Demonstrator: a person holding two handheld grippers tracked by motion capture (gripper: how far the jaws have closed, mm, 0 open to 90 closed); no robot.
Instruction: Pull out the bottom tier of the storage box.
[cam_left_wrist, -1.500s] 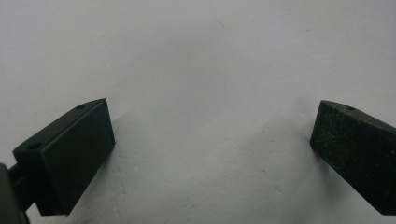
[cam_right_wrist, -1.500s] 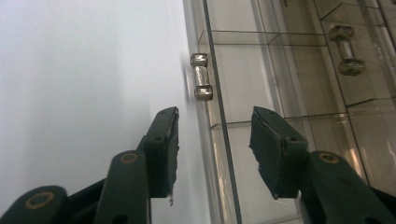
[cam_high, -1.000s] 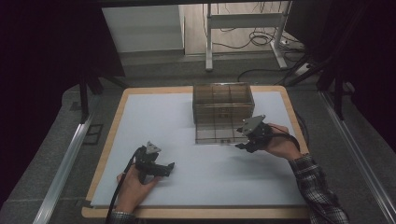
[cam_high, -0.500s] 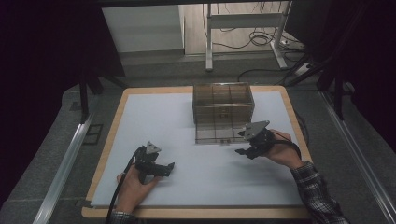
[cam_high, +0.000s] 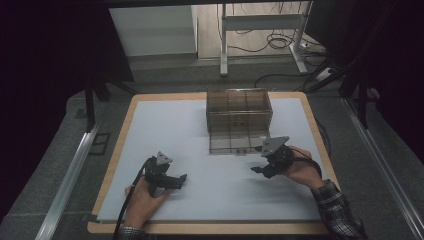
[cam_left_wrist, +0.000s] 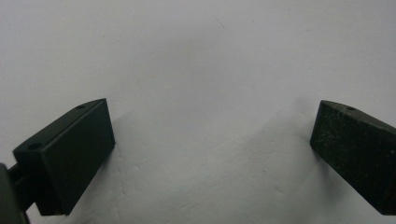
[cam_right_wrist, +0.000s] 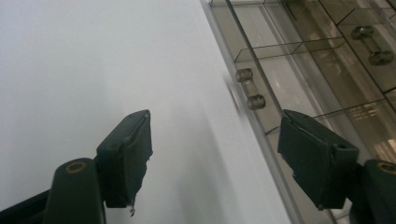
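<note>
High view footage is showing a white table sheet (cam_high: 210, 150) on which a smoked clear drawer cabinet (cam_high: 239, 120) is being kept toward the twelve o'clock edge, a little to the one o'clock side of centre. The right gripper (cam_high: 261, 170) is being held at about four o'clock on the sheet, just beside the cabinet's near front corner and apart from it, with its tips pointed toward nine o'clock. Its jaws have just been opening and are being held apart with nothing between them; in the right gripper view (cam_right_wrist: 212, 154) bare sheet is being framed between the two black pads, while the cabinet's front is being seen running from twelve toward five o'clock, with a small clear drawer knob (cam_right_wrist: 251, 88) lying at one o'clock of the gap. The left gripper (cam_high: 181, 180) is being held at about seven o'clock on the sheet, well apart from the cabinet. In the left gripper view (cam_left_wrist: 212, 140) its jaws are being kept wide and released over plain white surface, nothing being grasped.
</note>
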